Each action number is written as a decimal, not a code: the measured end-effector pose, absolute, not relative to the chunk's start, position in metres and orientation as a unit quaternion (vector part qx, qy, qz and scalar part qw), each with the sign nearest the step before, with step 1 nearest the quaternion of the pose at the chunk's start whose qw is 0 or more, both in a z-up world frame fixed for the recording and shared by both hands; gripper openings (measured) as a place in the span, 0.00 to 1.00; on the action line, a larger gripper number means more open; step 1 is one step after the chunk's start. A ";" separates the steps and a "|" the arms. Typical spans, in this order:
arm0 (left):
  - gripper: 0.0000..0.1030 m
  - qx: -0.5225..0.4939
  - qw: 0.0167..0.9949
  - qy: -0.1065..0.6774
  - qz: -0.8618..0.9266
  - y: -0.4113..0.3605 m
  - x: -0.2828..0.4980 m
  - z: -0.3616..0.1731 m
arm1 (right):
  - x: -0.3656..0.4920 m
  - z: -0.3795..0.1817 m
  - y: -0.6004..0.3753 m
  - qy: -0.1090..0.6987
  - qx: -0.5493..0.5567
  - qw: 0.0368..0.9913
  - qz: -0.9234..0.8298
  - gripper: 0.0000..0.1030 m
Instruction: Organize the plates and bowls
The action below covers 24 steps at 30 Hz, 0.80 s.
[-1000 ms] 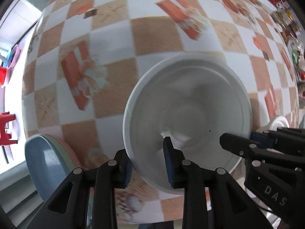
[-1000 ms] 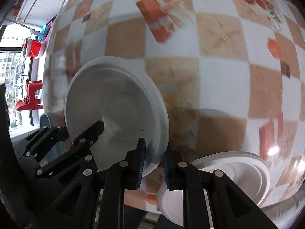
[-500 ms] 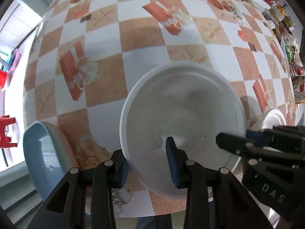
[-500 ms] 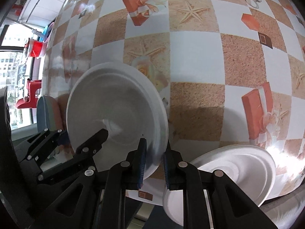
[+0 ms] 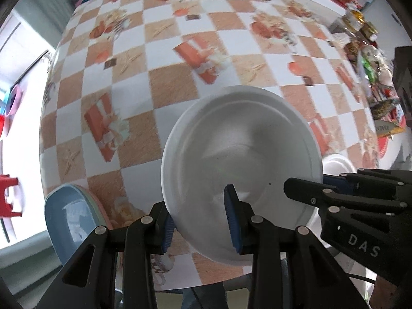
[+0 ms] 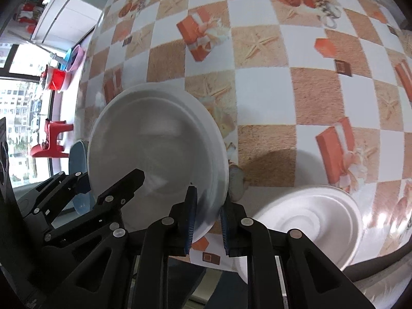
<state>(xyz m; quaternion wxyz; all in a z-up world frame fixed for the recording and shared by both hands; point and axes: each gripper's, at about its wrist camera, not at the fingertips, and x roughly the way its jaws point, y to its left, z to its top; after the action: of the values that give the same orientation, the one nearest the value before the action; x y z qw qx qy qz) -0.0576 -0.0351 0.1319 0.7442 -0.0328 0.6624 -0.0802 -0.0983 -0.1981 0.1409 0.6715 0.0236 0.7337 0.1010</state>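
Glossy white bowl (image 5: 242,154); smooth printed tablecloth (image 5: 164,41); matt black fingers (image 5: 260,231).

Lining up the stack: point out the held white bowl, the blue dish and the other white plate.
white bowl (image 5: 242,154), left wrist view, inner wall.
blue dish (image 5: 69,221), left wrist view, inside.
white plate (image 6: 316,213), right wrist view, centre.

You have a white bowl (image 5: 242,154) tilted above the checkered table; a white plate (image 6: 316,213) and seemingly stacked blue dishes (image 5: 69,216) lie near its edge.

Two white plates (image 6: 157,149) (image 6: 309,213), one blue bowl (image 5: 69,221) (stacked on others), two hand-held grippers (image 5: 200,224) (image 6: 206,219)
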 end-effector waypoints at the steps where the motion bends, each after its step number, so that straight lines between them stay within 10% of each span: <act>1: 0.36 -0.030 0.746 0.659 -0.089 -0.045 -0.066 0.137 | -0.099 0.143 -0.199 0.732 0.026 0.674 0.098 0.18; 24: 0.36 0.043 0.715 0.651 -0.253 -0.156 -0.086 0.138 | -0.159 0.183 -0.305 0.724 0.100 0.680 -0.053 0.21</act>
<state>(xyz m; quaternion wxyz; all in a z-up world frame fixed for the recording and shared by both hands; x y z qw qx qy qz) -0.0864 -0.1564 0.1381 0.7145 0.0435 0.6507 -0.2532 -0.1588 -0.3047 0.1828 0.6803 0.0996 0.7241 -0.0533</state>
